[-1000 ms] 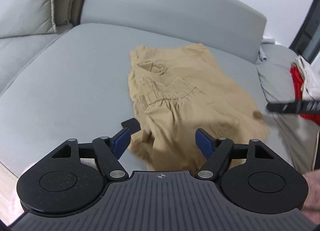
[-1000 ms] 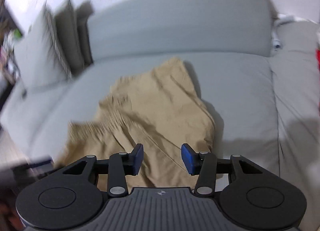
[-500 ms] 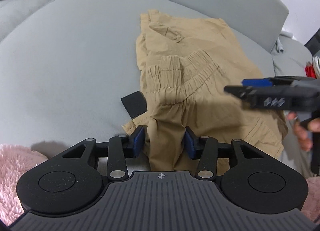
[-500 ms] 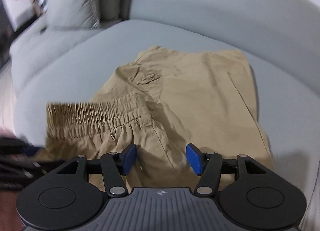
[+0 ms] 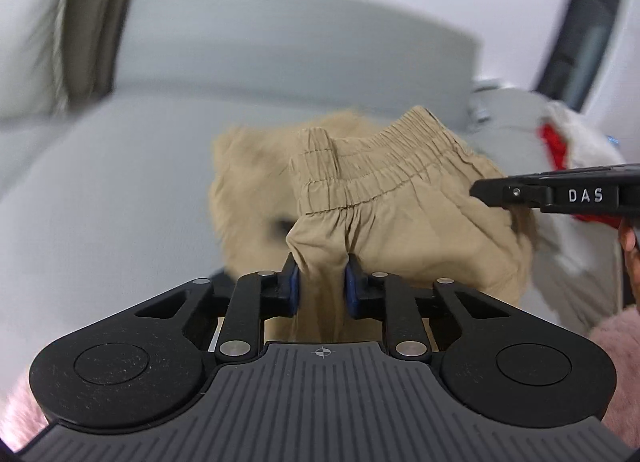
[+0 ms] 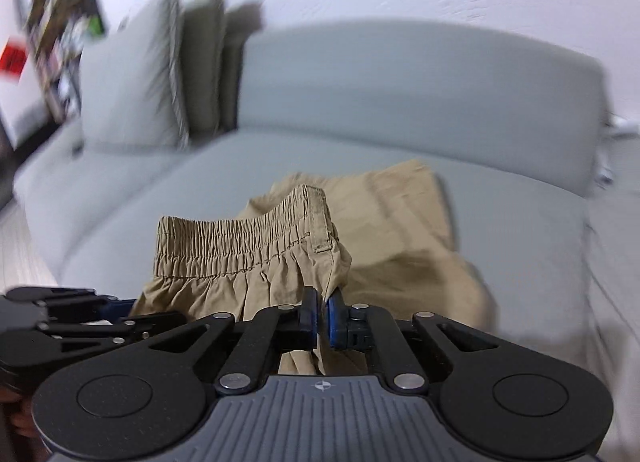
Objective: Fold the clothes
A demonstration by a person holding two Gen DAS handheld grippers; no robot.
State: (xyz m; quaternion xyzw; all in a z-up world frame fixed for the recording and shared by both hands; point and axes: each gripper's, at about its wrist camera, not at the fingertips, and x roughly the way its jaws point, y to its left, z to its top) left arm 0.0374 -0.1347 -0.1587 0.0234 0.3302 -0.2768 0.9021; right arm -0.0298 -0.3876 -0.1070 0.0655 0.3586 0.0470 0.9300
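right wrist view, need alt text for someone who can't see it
The right gripper is shut on a bunched fold of tan shorts, lifting the elastic waistband end above a grey sofa. The left gripper shows at the left edge; grey cushions lean behind.

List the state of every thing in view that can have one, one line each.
khaki shorts: waistband end lifted off the sofa, the rest trailing on the seat.
left gripper: jaws closing on a bunch of the shorts' fabric.
right gripper: shut on the shorts.
sofa: bears the shorts.
pile of red and white clothes: heaped, unfolded.
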